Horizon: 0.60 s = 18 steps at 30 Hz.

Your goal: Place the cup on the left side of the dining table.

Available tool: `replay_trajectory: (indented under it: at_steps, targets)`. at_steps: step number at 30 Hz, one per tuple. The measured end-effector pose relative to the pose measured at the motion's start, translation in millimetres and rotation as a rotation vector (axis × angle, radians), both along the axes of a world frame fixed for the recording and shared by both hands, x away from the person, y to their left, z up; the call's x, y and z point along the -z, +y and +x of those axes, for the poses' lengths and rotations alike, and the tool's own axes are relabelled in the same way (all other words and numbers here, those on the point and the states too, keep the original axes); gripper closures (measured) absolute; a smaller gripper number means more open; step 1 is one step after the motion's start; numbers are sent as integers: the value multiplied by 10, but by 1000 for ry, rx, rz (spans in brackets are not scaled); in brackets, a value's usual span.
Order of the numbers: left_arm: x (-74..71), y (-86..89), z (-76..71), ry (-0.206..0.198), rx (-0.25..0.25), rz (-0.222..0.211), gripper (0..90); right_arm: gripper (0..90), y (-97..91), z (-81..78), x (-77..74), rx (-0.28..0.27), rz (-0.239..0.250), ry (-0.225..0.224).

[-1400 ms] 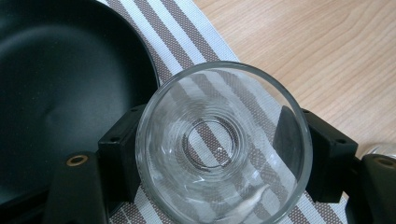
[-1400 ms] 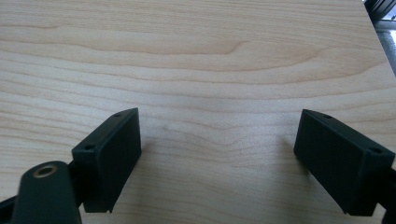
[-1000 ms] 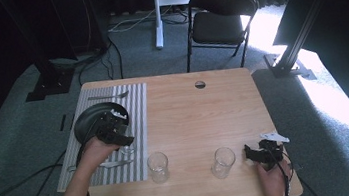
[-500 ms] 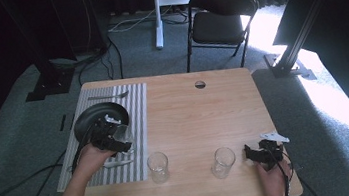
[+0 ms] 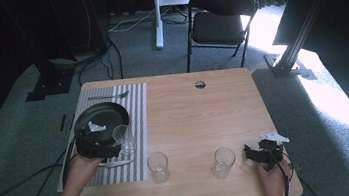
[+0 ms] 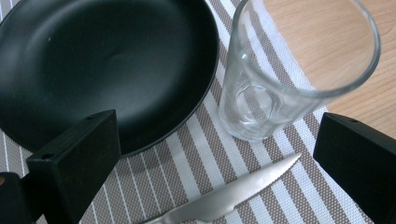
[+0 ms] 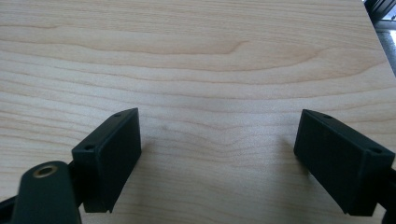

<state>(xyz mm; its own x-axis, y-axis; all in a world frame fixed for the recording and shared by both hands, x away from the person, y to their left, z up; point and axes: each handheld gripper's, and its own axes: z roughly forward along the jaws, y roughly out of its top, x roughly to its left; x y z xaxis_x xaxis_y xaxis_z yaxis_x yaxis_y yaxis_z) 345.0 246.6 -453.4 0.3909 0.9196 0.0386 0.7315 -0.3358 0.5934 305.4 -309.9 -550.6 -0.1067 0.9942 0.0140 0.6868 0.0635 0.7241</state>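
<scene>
A clear drinking glass stands upright on the striped placemat, right of the black plate. My left gripper has just been opening. Its jaws stand wide apart a little short of the glass, and neither pad touches it. In the high view the left gripper sits at the plate's near edge, with the glass just to its right. A serrated knife lies on the mat under the jaws. My right gripper is open over bare wood, at the table's near right.
Two more empty glasses stand along the table's near edge. A fork lies at the far end of the placemat. The wooden table has a cable hole. A folding chair stands beyond it.
The left gripper has opened off the glass, which now stands free on the placemat. The hand has drawn back toward the near edge. The right hand has kept still.
</scene>
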Motion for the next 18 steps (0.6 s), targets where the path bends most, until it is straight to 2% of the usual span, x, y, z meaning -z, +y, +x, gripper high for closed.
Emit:
replay_trajectory:
  at_steps: [6,9,14,18]
  targets:
    - [105,96,-110,-9,-38,-22,12,142,0,0,0,0,0,0]
    - [174,148,-171,-15,-83,-19,12,142,0,0,0,0,0,0]
    - [325,264,-260,-9,-137,-35,12,142,0,0,0,0,0,0]
    - [407,365,-338,-23,-180,-54,12,142,1,0,0,1,0,0]
